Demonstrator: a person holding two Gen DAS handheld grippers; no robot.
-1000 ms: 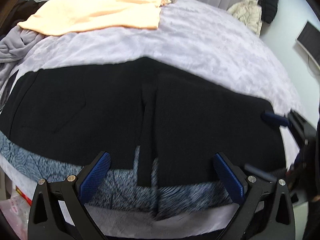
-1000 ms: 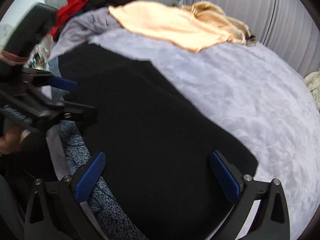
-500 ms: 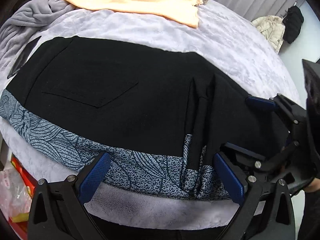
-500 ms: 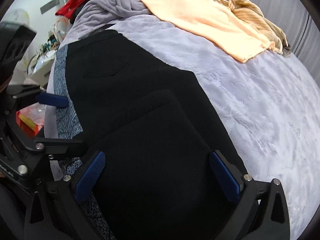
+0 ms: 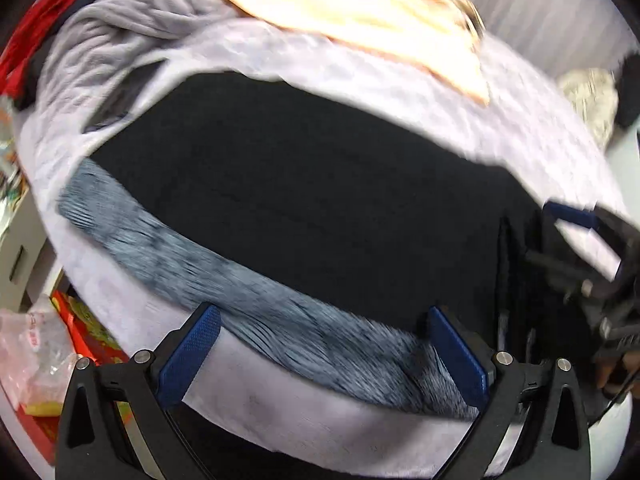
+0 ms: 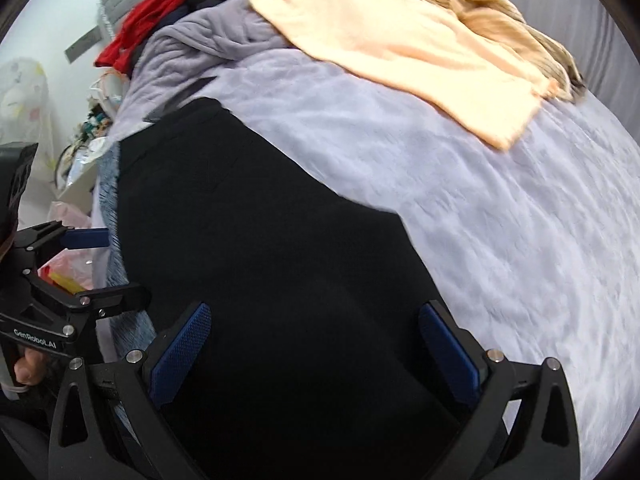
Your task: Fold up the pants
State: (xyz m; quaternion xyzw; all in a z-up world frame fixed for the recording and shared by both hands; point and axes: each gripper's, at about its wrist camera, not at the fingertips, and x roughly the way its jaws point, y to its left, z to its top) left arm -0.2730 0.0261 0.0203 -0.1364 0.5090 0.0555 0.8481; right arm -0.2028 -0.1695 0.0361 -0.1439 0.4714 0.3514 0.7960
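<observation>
Lavender-covered bed (image 6: pixel 500 216) under flat black pants (image 6: pixel 280 264), peach garment (image 6: pixel 404 56), crumpled grey blanket (image 6: pixel 208 40).

Pants (image 6: pixel 280 280) matt black woven cloth, patterned blue-grey cloth band (image 5: pixel 240 292) along one edge, bedspread (image 6: pixel 500 216) plush lilac fleece with crushed nap, peach garment (image 6: pixel 400 56) soft matt knit, right gripper (image 6: pixel 316 356) matt black plastic, blue knurled pads (image 6: pixel 180 354), bright metal screws

Both grippers (image 5: pixel 326 354) (image 6: pixel 316 354) are showing black frames, blue knurled pads (image 5: pixel 190 356), silver screws (image 6: pixel 495 355); left one (image 6: pixel 86 264) is wearing white "GenRobot.AI" lettering.
</observation>
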